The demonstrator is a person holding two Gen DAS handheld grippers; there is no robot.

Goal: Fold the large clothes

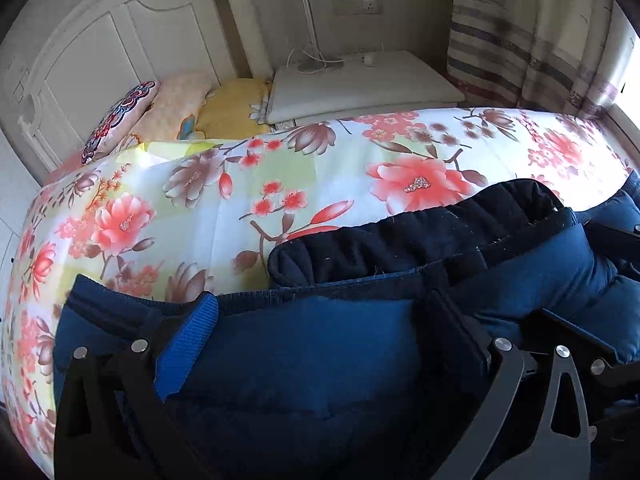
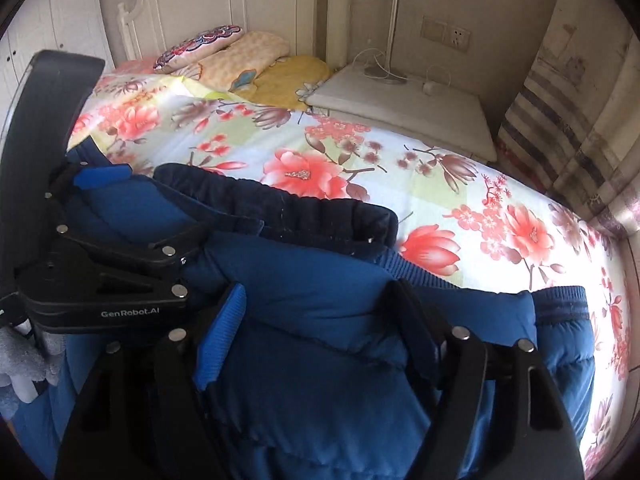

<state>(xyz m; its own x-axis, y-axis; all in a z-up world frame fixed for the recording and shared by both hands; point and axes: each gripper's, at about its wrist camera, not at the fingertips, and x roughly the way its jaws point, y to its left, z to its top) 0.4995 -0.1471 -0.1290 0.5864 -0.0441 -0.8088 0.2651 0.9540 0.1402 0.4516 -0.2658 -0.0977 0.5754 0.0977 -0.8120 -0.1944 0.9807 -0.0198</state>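
A padded blue jacket with a dark ribbed hem lies on the floral bed sheet. My left gripper is open, its fingers spread wide over the jacket's blue edge. In the right wrist view the jacket fills the foreground. My right gripper is open too, its fingers spread over the padded fabric. The left gripper shows at the left in that view, just beside the right one.
Pillows lie at the bed head against a white headboard. A white nightstand with cables stands beyond the bed. A striped curtain hangs at the right. The sheet beyond the jacket is flat.
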